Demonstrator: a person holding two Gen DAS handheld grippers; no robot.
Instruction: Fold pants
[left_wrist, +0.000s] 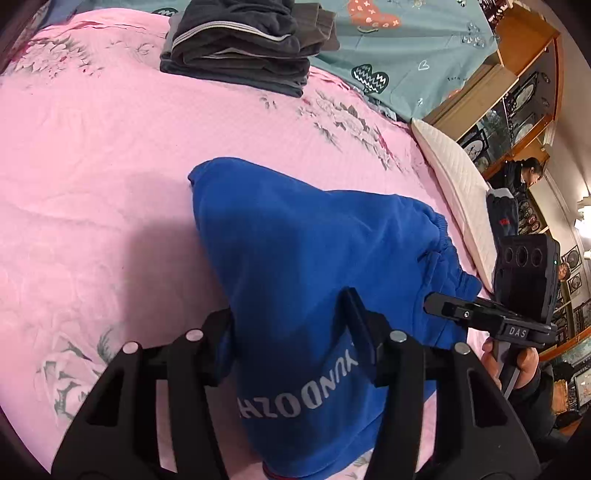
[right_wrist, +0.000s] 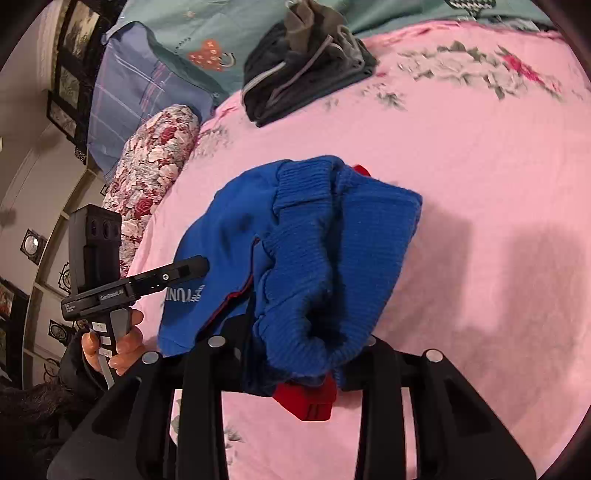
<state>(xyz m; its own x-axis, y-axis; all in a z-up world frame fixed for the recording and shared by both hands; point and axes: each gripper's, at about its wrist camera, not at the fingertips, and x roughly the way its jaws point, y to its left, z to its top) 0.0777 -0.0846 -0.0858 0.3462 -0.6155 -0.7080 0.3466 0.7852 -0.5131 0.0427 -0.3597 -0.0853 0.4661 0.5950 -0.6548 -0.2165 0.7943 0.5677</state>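
Note:
Blue sweatpants (left_wrist: 295, 240) with grey lettering lie partly folded on the pink bedspread (left_wrist: 92, 166). My left gripper (left_wrist: 291, 325) is shut on the pants' fabric near the lettering and holds it up. My right gripper (right_wrist: 299, 347) is shut on the ribbed blue cuff end (right_wrist: 332, 258), which drapes over its fingers; a red patch (right_wrist: 306, 400) hangs below. The right gripper also shows in the left wrist view (left_wrist: 436, 301) beside the waistband. The left gripper shows in the right wrist view (right_wrist: 195, 267) at the pants' left edge.
A stack of folded dark grey clothes (left_wrist: 240, 48) sits at the far side of the bed. A teal quilt (left_wrist: 406, 48) lies behind it. A white pillow (left_wrist: 454, 184) and a floral pillow (right_wrist: 151, 166) lie at the bed's edges. Wooden shelves (left_wrist: 517, 92) stand beyond.

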